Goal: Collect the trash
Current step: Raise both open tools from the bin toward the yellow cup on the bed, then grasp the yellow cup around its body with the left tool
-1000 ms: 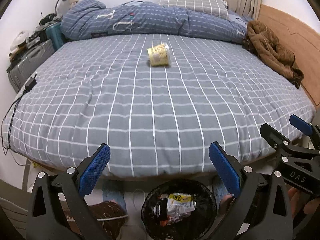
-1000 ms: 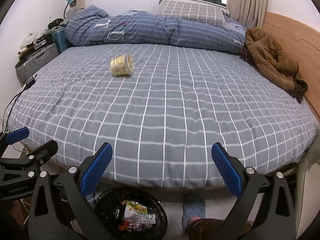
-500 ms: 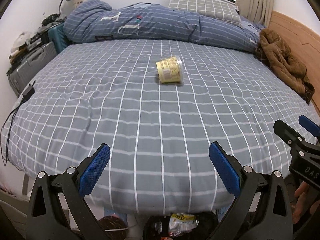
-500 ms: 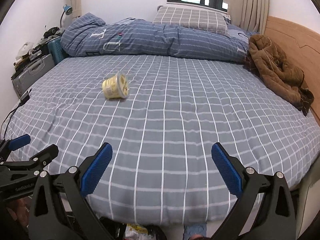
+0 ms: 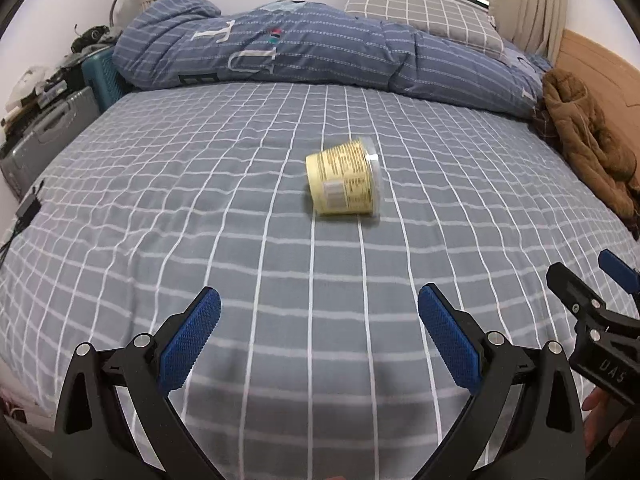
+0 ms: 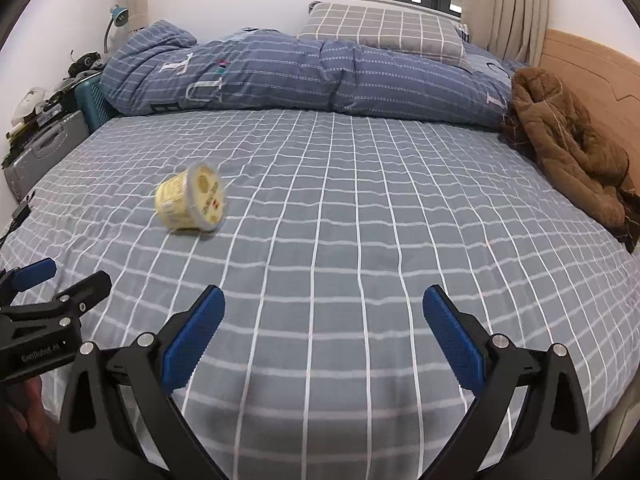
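Note:
A yellow plastic cup (image 5: 345,178) with a clear lid lies on its side in the middle of the grey checked bed (image 5: 200,208). My left gripper (image 5: 318,330) hovers open over the bed's near part, the cup straight ahead and slightly right, well beyond its fingertips. In the right wrist view the same cup (image 6: 191,202) lies ahead to the left, its lid facing the camera. My right gripper (image 6: 323,326) is open and holds nothing. Each gripper shows at the edge of the other's view: the right gripper (image 5: 592,300) and the left gripper (image 6: 56,284).
A rolled blue striped duvet (image 5: 320,56) and a checked pillow (image 6: 380,28) lie across the far end. A brown jacket (image 6: 568,148) lies against the wooden headboard (image 6: 592,64) on the right. A grey suitcase (image 5: 44,136) and clutter stand left of the bed.
Both grippers have risen and moved forward over the bed; the black bin with trash below the bed edge has dropped out of view. The cup looks nearer. Both stay open.

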The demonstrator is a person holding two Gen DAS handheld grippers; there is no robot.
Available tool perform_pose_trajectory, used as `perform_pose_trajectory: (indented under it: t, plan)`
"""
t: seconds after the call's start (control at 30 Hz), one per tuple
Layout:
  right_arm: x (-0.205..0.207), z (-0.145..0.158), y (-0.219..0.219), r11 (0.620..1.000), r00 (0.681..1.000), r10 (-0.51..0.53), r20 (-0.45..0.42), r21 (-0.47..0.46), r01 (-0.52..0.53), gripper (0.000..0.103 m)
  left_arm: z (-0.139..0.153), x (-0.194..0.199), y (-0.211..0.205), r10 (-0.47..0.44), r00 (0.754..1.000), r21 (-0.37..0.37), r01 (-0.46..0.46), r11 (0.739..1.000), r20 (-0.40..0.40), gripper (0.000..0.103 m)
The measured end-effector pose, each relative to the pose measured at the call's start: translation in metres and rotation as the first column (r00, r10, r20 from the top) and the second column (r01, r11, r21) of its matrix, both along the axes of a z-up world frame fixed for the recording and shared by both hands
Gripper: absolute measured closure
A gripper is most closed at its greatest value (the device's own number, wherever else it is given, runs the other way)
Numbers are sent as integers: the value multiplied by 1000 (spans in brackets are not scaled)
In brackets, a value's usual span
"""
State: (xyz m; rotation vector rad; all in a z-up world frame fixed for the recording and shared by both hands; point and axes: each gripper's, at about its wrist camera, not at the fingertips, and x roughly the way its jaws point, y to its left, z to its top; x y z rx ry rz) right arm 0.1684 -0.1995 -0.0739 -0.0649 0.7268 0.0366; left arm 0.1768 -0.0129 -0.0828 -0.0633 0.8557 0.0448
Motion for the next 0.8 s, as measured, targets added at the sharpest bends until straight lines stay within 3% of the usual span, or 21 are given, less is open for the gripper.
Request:
perform_pose_trajectory:
  t: [0.33, 0.5, 0.8]
  plan:
    - [59, -13, -9, 1000, 999, 6, 32, 17, -7, 8, -23, 74, -6, 1, 1000, -12, -1, 1000, 19, 6]
    - [83, -28, -25, 996, 1000, -6, -10, 92, 7, 8, -35, 106, -13, 1, 1000, 6, -1, 1000, 15, 6]
    - [90, -42, -37, 997, 999, -18, -37, 80, 21, 8, -42, 140, -19, 13, 1000, -8, -13, 1000, 12, 6]
